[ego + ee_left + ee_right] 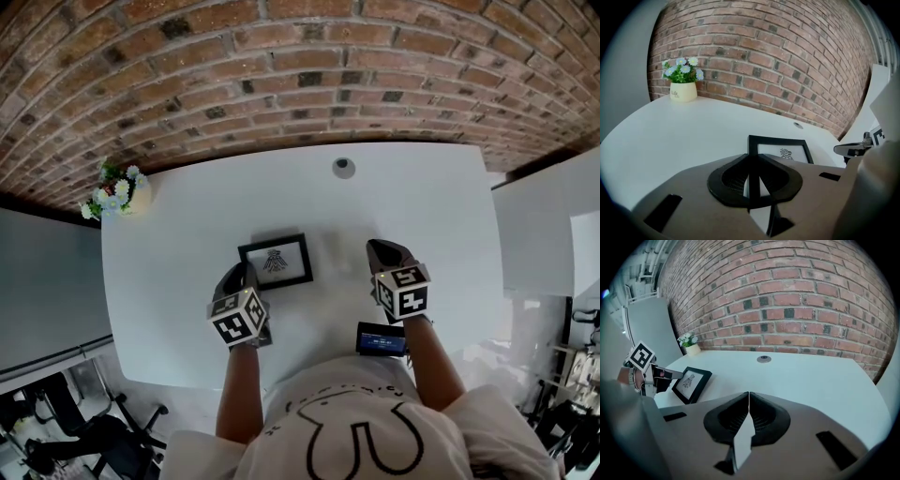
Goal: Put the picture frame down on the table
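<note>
A black picture frame [275,262] with a white print holding a small dark drawing sits low over the white table [187,216], left of the middle. My left gripper [246,273] is shut on its near left edge; in the left gripper view that black edge [752,145] runs straight in between the closed jaws of the left gripper [753,157]. The right gripper view shows the frame [691,383] slightly tilted, and I cannot tell whether it touches the table. My right gripper [380,248] hovers to the right of the frame, clear of it. The right gripper [749,394] is shut with nothing in it.
A small pot of flowers [117,194] stands at the table's far left corner. A round cable grommet [343,168] sits near the far edge by the brick wall. A white cabinet [534,234] stands to the right, and an office chair [84,436] is at the lower left.
</note>
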